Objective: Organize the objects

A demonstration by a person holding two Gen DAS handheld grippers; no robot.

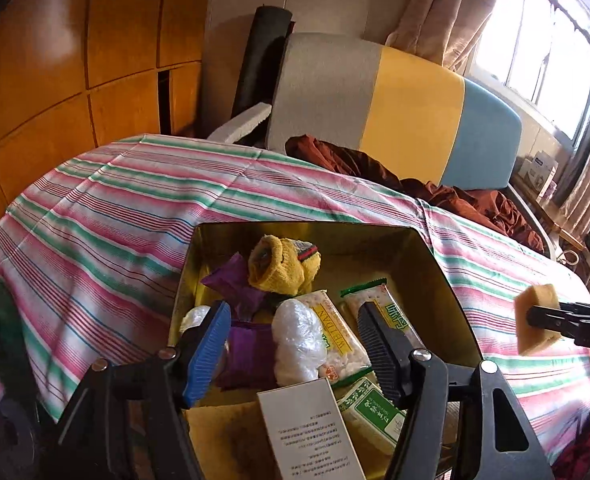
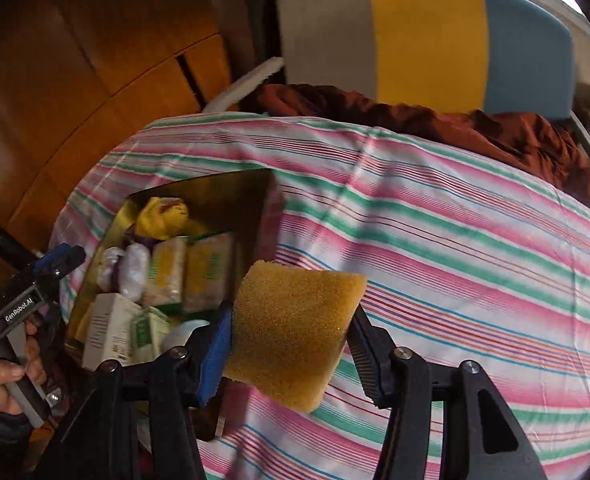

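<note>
A gold tin box (image 1: pixel 447 276) sits on the striped bed; it also shows in the right wrist view (image 2: pixel 231 188). It holds a yellow sock (image 1: pixel 279 264), purple packets (image 1: pixel 235 284), a white plastic bundle (image 1: pixel 299 340), cracker packs (image 1: pixel 335 332), a green-and-white box (image 1: pixel 371 408) and a white carton (image 1: pixel 307 424). My left gripper (image 1: pixel 291 344) is open and empty, hovering over the box. My right gripper (image 2: pixel 289 344) is shut on a yellow sponge (image 2: pixel 295 332), held above the bed just right of the box. The sponge also shows in the left wrist view (image 1: pixel 535 320).
The bed has a pink, green and white striped sheet (image 1: pixel 115 208). A crumpled dark red cloth (image 1: pixel 455 196) lies by the grey, yellow and blue headboard (image 1: pixel 411 108). Wooden cabinets (image 1: pixel 75 60) stand to the left, a window (image 1: pixel 535 40) to the right.
</note>
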